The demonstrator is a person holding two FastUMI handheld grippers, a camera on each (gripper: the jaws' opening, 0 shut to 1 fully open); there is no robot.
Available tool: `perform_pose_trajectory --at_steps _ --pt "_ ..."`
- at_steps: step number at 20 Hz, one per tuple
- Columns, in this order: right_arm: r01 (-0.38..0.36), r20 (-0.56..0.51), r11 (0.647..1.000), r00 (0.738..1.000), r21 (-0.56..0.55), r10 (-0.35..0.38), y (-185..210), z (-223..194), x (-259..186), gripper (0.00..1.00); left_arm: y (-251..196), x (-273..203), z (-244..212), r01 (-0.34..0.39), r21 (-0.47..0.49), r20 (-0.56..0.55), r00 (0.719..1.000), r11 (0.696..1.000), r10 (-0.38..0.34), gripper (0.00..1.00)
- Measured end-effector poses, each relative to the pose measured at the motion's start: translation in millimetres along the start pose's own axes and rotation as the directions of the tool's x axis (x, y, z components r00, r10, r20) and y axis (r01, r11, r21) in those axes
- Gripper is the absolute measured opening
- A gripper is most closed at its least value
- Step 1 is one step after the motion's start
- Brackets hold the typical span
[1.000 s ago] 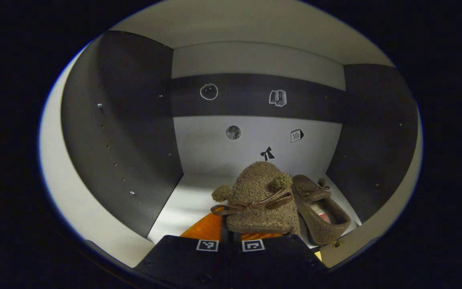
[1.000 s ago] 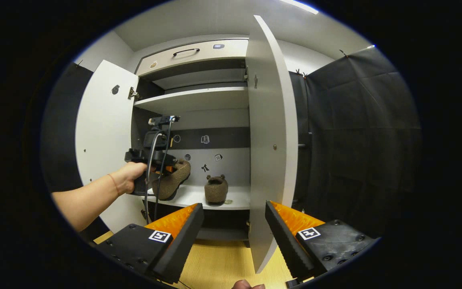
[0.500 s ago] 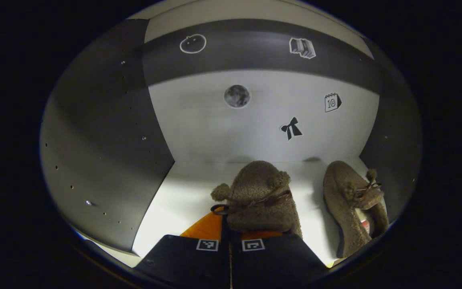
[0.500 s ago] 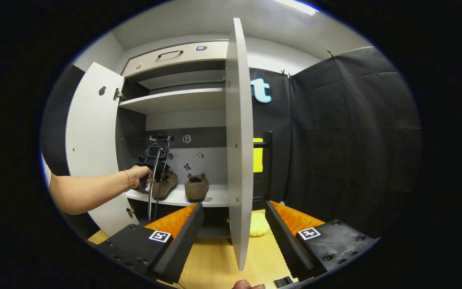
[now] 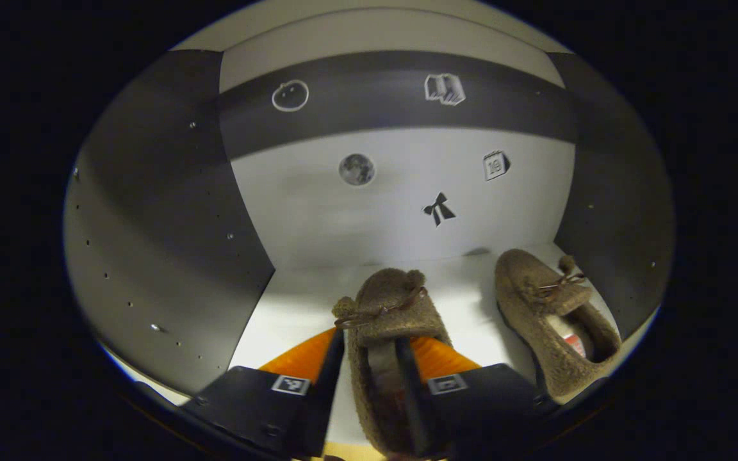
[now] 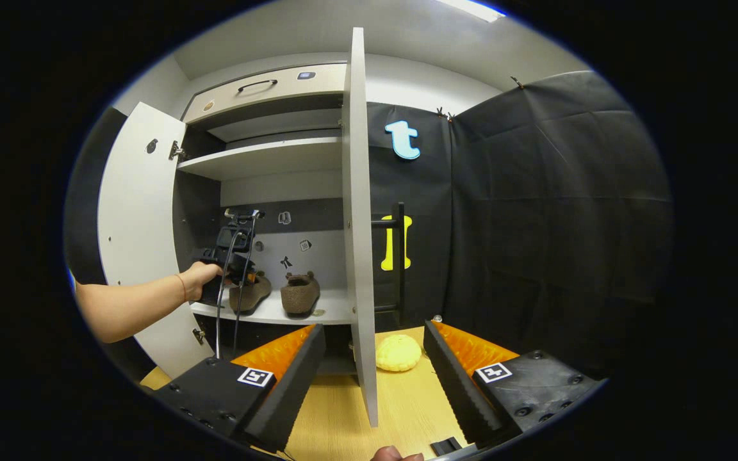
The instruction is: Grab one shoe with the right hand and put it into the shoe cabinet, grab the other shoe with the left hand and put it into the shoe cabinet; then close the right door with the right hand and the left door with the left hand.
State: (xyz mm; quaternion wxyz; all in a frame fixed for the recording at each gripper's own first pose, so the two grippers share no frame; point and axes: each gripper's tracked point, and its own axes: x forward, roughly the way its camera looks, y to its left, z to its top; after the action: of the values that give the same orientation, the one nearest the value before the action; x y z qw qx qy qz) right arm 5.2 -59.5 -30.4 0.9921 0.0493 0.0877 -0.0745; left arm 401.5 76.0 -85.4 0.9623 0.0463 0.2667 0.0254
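Left gripper view: left gripper (image 5: 369, 368) is released, its fingers straddling a shoe (image 5: 387, 333) on the shelf (image 5: 292, 307); second shoe (image 5: 551, 320) at 3 o'clock. Right gripper view: right gripper (image 6: 374, 368) spread, empty; right door (image 6: 359, 224) open at 12.

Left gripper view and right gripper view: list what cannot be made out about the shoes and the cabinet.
- Left gripper view: the heel of the shoe between the left gripper fingers is cut off by the bottom edge.
- Left gripper view: the second shoe has a lining label too small to make out.
- Right gripper view: the right door, edge-on, hides the cabinet's right part.
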Motion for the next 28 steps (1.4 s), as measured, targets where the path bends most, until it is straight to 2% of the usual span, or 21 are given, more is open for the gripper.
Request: perform_pose_trajectory --at_steps 2,5,11,12,14,19,20,22,25,28 --pt "0.005 -0.003 1.0 1.0 0.007 -0.005 -5.2 1.8 -0.4 0.98 5.4 -24.8 13.1 -0.032 0.039 0.102 0.994 0.999 0.028 0.8" --pt "0.024 -0.003 0.999 1.0 0.023 -0.024 -20.1 5.8 2.8 0.98 10.6 -78.6 40.4 -0.063 0.051 0.28 0.959 0.997 0.046 0.95" --pt "0.093 0.001 0.994 0.996 0.053 -0.093 -64.9 22.2 24.0 0.98 -5.8 -181.0 52.2 0.032 0.009 0.454 0.89 0.999 -0.033 0.96" --pt "0.101 0.004 0.993 0.995 0.059 -0.101 -71.5 25.5 28.3 0.98 -5.8 -196.1 48.1 0.046 -0.012 0.467 0.883 0.999 -0.035 1.0" --pt "0.111 0.015 0.992 0.994 0.055 -0.112 -81.5 34.2 41.0 0.98 -6.3 -220.7 33.0 0.071 -0.04 0.474 0.879 0.997 -0.044 0.96" --pt "0.113 0.05 0.992 0.992 0.057 -0.116 -96.9 52.8 62.6 0.98 -5.2 -270.2 -15.2 0.085 -0.048 0.486 0.873 0.995 -0.051 0.96" --pt "0.11 0.048 0.992 0.992 0.063 -0.113 -97.2 51.8 64.3 0.98 -8.9 -279.3 -25.9 0.101 -0.058 0.487 0.871 0.993 -0.06 0.99" --pt "0.095 0.041 0.993 0.994 0.072 -0.098 -93.1 51.6 68.8 0.98 -12.6 -297.4 -47.7 0.133 -0.078 0.476 0.876 0.988 -0.08 0.96" --pt "0.099 0.066 0.994 0.993 0.045 -0.101 -85.6 55.5 71.8 0.98 -9.0 -326.8 -67.0 0.15 -0.076 0.505 0.859 0.986 -0.092 0.96" --pt "0.105 0.084 0.994 0.991 0.015 -0.106 -79.4 56.4 69.3 0.97 -2.2 -349.5 -90.6 0.164 -0.076 0.486 0.867 0.984 -0.107 0.96"
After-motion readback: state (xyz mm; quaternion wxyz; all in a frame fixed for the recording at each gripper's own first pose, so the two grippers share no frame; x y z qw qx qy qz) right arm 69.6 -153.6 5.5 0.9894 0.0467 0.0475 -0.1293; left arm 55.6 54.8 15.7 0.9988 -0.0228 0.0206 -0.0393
